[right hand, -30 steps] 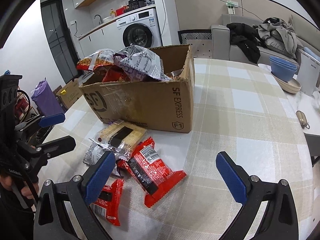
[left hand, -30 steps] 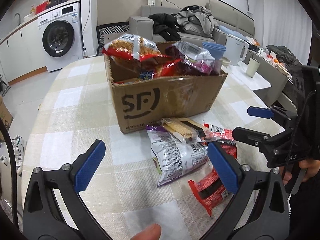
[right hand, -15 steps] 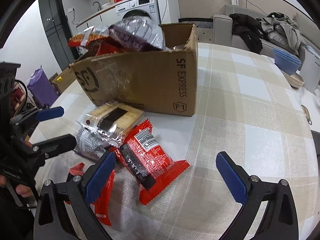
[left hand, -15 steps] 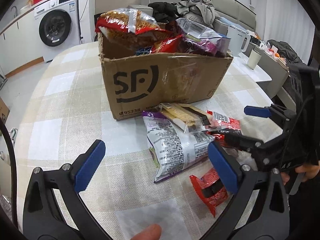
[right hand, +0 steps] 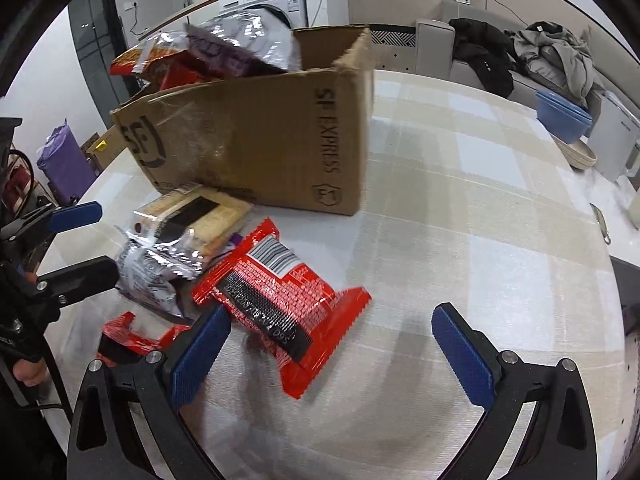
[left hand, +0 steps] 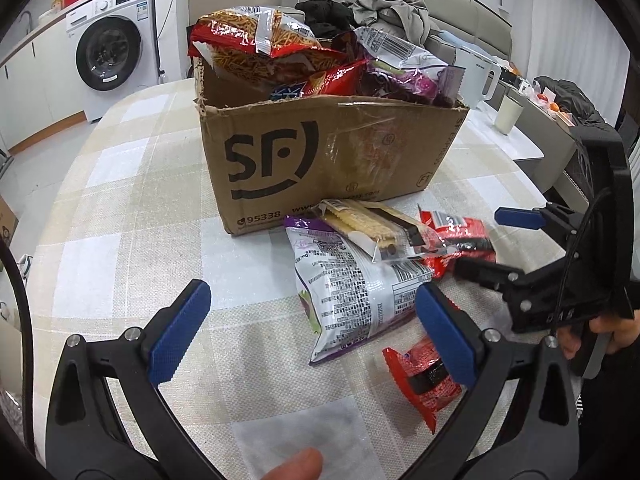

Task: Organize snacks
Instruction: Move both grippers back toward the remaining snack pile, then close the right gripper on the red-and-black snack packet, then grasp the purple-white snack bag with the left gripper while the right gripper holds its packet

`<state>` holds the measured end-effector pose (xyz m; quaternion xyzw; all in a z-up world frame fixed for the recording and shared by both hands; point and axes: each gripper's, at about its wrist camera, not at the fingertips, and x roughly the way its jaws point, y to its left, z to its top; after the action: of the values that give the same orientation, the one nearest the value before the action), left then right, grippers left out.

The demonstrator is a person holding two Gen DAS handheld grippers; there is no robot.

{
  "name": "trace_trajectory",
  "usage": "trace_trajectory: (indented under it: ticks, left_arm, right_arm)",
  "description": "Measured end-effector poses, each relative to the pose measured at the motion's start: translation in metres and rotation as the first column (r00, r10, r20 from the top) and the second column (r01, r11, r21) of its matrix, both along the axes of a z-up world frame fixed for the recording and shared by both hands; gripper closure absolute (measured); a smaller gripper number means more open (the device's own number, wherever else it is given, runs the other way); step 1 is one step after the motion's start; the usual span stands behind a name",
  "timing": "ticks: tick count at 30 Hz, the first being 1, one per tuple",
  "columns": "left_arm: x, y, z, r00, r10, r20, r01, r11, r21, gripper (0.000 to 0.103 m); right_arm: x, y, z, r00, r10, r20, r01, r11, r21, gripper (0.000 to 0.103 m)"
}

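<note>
Four snack packs lie on the checked table (left hand: 120, 208) right in front of the cardboard box (left hand: 320, 160), which is stuffed w/ more bags. Left gripper (left hand: 312, 332) hangs over the purple-white bag (left hand: 352, 288), fingers wide apart & holding nothing. Right gripper (right hand: 332, 352) is spread open too, by the big red pack (right hand: 280, 300), not touching it
</note>
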<state>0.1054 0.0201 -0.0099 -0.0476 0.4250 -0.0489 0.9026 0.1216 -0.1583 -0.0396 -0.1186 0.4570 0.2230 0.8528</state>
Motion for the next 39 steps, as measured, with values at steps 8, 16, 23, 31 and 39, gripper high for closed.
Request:
trace_trajectory:
  ticks: [8, 16, 23, 31, 39]
  left_arm:
    - [0.002, -0.01, -0.011, 1.0, -0.01, -0.016, 0.01, 1.0, 0.002, 0.001]
    - [0.003, -0.014, -0.016, 1.0, -0.015, -0.02, 0.015, 1.0, 0.001, 0.001]
    - [0.004, -0.017, -0.018, 0.999, -0.022, -0.024, 0.022, 1.0, 0.002, 0.001]
    - [0.004, -0.019, -0.02, 0.999, -0.026, -0.025, 0.026, 1.0, 0.006, 0.001]
    - [0.006, -0.024, -0.018, 0.999, -0.037, -0.036, 0.036, 0.999, -0.024, 0.001]
  right_arm:
    - [0.0, 0.003, 0.0, 1.0, 0.024, 0.008, -0.024, 0.999, 0.028, 0.001]
    - [-0.011, 0.014, 0.001, 0.997, 0.076, 0.019, -0.077, 0.995, 0.065, 0.013]
    - [-0.018, 0.018, 0.007, 0.993, 0.108, 0.043, -0.11, 0.992, 0.066, 0.053]
    - [-0.021, 0.01, 0.012, 0.992, 0.12, 0.027, -0.121, 0.991, 0.063, 0.056]
    - [-0.02, -0.013, 0.032, 0.993, 0.097, 0.061, -0.104, 0.987, 0.12, 0.056]
